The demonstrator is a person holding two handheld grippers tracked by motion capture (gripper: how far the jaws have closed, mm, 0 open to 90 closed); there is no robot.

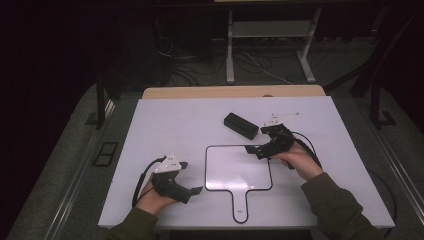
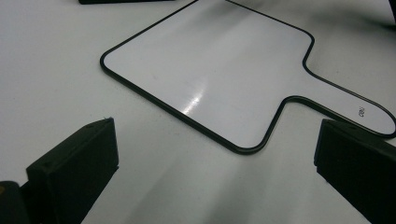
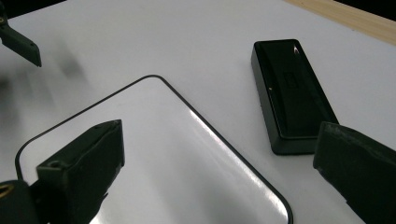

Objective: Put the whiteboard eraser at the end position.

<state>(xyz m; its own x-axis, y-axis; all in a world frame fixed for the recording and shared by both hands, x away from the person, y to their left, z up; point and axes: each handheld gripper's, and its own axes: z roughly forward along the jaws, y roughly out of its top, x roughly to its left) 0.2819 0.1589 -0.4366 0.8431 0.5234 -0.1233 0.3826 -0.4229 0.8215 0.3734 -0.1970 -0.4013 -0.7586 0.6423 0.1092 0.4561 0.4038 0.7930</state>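
The right tool (image 1: 251, 148) hovers with jaws spread wide over the far right corner of the flat, glossy white paddle-shaped board with a thin black rim (image 1: 239, 167), near the smooth black rectangular plastic block (image 1: 241, 125). The left tool (image 1: 196, 190), also gaping and empty, waits beside the board on the matte white counter (image 1: 170, 125). Judging by this, the approach is underway; next, the right tool must reach and close on the block.

We count one white paddle board (image 1: 235, 167) with a black rim (it has one handle), lying between the two grippers, and one black box (image 1: 240, 125) just beside the right gripper (image 1: 251, 149). The left gripper (image 1: 199, 189) makes two grippers.
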